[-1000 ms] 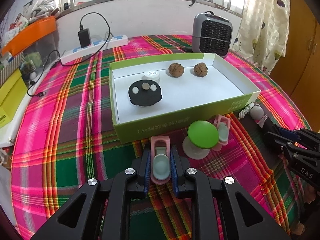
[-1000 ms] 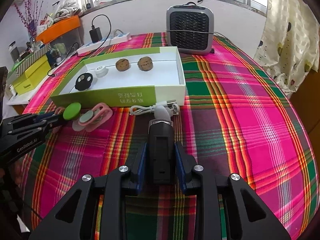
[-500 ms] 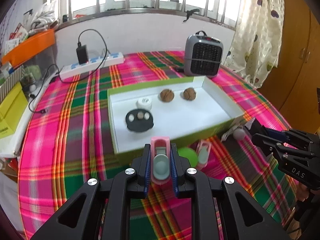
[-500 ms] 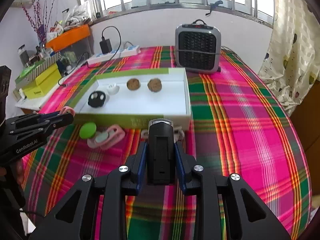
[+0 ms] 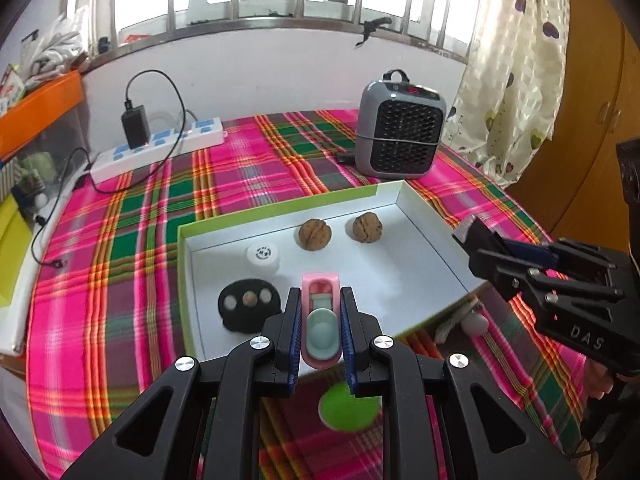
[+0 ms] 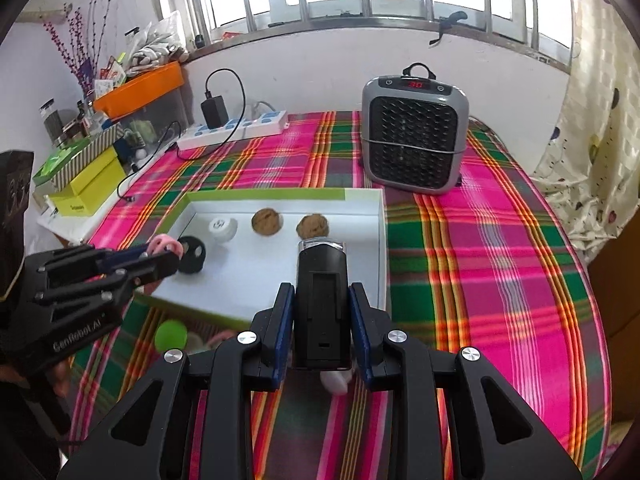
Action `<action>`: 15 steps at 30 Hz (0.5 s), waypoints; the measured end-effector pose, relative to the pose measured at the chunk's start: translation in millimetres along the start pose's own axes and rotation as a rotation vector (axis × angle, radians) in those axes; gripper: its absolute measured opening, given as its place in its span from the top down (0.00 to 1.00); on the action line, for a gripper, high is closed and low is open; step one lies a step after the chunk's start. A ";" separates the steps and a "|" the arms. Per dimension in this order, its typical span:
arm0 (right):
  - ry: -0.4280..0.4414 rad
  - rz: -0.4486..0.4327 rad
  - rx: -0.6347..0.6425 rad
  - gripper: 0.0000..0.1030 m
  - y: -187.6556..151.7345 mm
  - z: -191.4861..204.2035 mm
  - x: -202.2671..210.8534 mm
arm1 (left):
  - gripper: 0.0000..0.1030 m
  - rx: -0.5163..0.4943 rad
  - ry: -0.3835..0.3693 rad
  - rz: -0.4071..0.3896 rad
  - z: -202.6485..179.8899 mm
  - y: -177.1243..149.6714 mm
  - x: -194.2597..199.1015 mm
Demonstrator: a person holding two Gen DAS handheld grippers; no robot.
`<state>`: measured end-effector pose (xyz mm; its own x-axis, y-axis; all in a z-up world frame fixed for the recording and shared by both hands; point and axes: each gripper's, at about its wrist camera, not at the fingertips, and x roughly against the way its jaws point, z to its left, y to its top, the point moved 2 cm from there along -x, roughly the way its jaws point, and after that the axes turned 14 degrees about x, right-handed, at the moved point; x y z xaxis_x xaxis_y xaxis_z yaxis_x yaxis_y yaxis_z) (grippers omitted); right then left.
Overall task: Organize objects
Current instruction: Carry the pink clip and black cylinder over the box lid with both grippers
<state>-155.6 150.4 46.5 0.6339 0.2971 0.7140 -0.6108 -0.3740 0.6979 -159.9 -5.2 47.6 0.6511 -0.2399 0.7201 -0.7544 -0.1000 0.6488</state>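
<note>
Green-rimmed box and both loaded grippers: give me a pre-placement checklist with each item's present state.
1. Left gripper clamped squarely on the pink clip: ok.
2. Right gripper clamped on the black device: ok.
3. Bare floor in the box ahead of both loads: ok.
4. Walnuts, white cap and black disc clear of that bare patch: ok.
5. Gap between the two grippers over the box: ok, apart in both views.
6. Height of the loads above the near box wall: cannot tell.
</note>
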 end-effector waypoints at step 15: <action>0.012 0.082 -0.008 0.72 30.4 -23.9 -57.4 | 0.85 -0.001 0.033 0.073 2.0 20.6 -51.1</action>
<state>-221.9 142.9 28.1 0.5758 0.2760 0.7696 -0.6644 -0.3907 0.6372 -208.9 3.1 23.6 0.5967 -0.2148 0.7732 -0.7999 -0.0819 0.5945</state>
